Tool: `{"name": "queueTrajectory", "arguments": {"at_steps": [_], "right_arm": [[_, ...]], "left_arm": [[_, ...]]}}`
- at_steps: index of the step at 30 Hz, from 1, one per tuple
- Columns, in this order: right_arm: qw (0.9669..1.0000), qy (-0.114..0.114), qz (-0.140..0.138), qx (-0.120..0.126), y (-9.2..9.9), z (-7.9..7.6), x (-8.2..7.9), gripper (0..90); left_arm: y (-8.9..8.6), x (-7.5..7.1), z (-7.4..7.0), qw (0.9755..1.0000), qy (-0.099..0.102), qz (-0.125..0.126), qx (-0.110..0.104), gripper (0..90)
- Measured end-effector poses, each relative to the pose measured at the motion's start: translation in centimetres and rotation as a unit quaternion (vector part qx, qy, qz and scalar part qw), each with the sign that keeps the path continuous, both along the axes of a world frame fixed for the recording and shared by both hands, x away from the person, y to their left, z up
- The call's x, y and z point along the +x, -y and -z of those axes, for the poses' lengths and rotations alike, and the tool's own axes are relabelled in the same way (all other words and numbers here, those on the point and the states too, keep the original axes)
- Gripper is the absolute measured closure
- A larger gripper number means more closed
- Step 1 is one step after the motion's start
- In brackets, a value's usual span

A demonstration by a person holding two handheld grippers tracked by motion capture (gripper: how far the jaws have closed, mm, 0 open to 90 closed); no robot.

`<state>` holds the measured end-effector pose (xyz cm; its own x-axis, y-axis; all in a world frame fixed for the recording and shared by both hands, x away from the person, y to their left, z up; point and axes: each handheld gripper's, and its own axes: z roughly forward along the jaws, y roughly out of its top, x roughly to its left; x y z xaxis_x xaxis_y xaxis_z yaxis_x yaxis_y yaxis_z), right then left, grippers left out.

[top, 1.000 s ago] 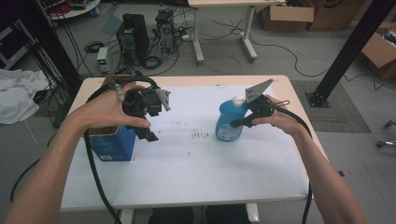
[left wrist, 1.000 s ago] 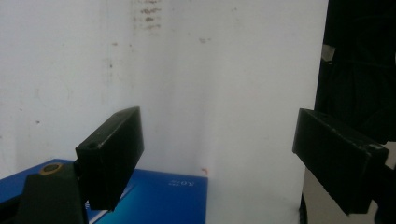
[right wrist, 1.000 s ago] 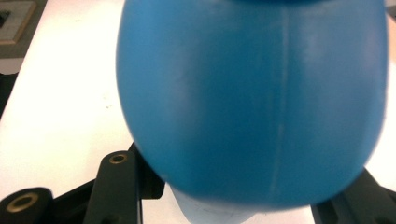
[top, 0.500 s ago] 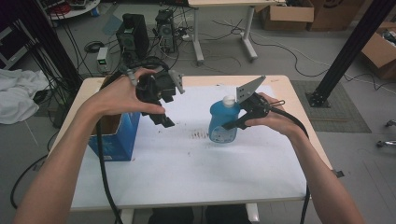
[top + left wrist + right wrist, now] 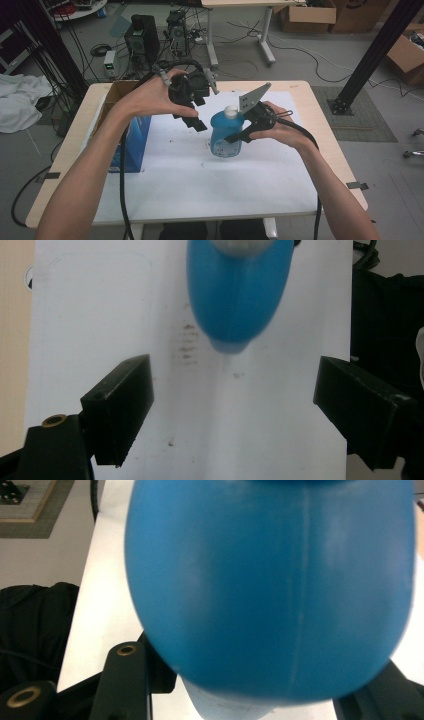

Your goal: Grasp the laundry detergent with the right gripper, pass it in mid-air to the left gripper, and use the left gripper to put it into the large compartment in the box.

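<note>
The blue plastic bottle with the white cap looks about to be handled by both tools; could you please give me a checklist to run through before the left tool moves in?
1. Right tool clamped on the blue plastic bottle with the white cap: ok.
2. Left tool open: ok, jaws stand wide apart.
3. Left tool aimed at the bottle: ok, bottle lies ahead between its jaws.
4. White cap free of both tools: ok.
5. Cap screwed tight: cannot tell.
6. Bottle's base resting on the white paper sheet: cannot tell.
</note>
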<state>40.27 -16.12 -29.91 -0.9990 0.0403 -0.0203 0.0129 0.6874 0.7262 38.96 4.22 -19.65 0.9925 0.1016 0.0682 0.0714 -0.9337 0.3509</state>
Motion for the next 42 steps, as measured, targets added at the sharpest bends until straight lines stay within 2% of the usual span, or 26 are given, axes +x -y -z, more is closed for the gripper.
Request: {"name": "queueTrajectory", "arguments": {"at_steps": [2, 10, 22, 23, 26, 35, 42], "right_arm": [[1.0000, -0.001, -0.002, -0.001, -0.4, 0.1, -0.1, 46.1], [0.9999, -0.006, -0.008, 0.003, -1.7, 0.3, -0.2, 46.0], [0.9999, -0.008, -0.010, 0.004, -2.3, 0.3, -0.3, 45.9], [0.9999, -0.010, -0.010, 0.005, -2.3, 0.3, -0.4, 45.9], [0.9999, -0.009, -0.010, 0.005, -2.4, 0.3, -0.4, 45.9], [0.9999, -0.009, -0.008, 0.004, -2.6, 0.3, -0.5, 45.9], [0.9999, -0.005, -0.008, 0.004, -2.6, 0.3, -0.5, 45.8]], "left_arm": [[0.4, 0.1, 0.2, 1.0000, -0.003, 0.001, -0.008, 17.0], [1.4, 0.3, 1.3, 0.9998, -0.013, 0.006, -0.015, 17.1], [1.9, 0.4, 2.4, 0.9994, -0.023, 0.008, -0.024, 17.0], [2.0, 0.4, 2.5, 0.9996, -0.020, 0.010, -0.020, 17.1], [2.0, 0.4, 2.7, 0.9993, -0.024, 0.007, -0.028, 17.2], [2.1, 0.5, 3.4, 0.9993, -0.022, -0.002, -0.030, 18.5], [2.3, 0.5, 3.6, 0.9996, -0.017, -0.005, -0.024, 20.3]]}}
